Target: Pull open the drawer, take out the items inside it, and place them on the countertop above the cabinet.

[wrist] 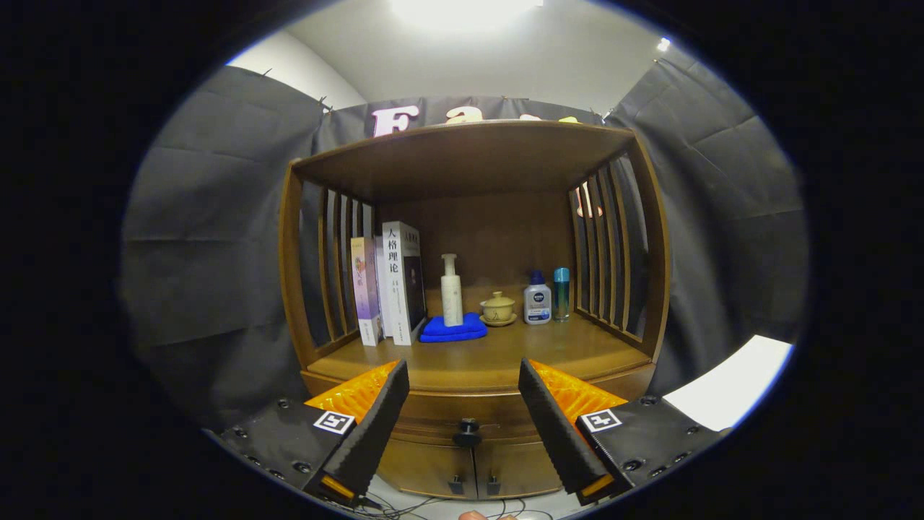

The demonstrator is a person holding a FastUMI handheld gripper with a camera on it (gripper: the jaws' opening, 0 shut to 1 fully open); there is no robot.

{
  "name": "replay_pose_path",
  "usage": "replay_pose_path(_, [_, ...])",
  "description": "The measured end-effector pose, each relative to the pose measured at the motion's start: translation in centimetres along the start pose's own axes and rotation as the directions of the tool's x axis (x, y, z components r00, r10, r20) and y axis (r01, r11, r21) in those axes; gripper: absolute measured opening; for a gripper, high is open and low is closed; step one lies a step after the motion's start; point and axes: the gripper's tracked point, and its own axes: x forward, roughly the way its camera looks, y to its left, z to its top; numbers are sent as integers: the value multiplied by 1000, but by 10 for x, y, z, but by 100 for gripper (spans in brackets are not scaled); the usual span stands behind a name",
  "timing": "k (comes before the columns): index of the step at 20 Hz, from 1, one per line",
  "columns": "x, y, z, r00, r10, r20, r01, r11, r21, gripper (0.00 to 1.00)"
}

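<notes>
Gripper view looks straight at a wooden cabinet (pixel 473 375), with the gripper (pixel 464 404) held in front of it and its two fingers (pixel 375 426) spread well apart, holding nothing. Between the fingers, just ahead of them, sits the drawer (pixel 462 412) under the countertop; it is closed, and its dark round knob (pixel 467 435) lies in the gap between the fingers, touched by neither. Below the drawer are two small cabinet doors (pixel 473 469) with dark pulls side by side, and thin cables (pixel 404 509) lie on the floor in front of them. Beyond the fingers stretches the countertop (pixel 505 357). Toward its back, from left to right, stand several books (pixel 390 285) upright against the left slatted side, then a folded blue cloth (pixel 453 328) with a tall pale pump bottle (pixel 452 290) standing on it, just beside that a small lidded cup (pixel 498 307) on a saucer, then a white bottle (pixel 537 300) with a blue cap and a slim blue bottle (pixel 561 292) next to it. Slatted wooden sides (pixel 606 245) and a wooden top shelf (pixel 462 148) frame the countertop. Whatever the drawer contains is hidden.
</notes>
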Motion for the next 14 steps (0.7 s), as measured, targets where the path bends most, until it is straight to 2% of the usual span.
replay_pose_path(5, [25,1,-34,1000,-1,-21,1,1000,-7,98])
replay_pose_path(14, [69,-6,-116,983,-26,-182,18,999,-42,98])
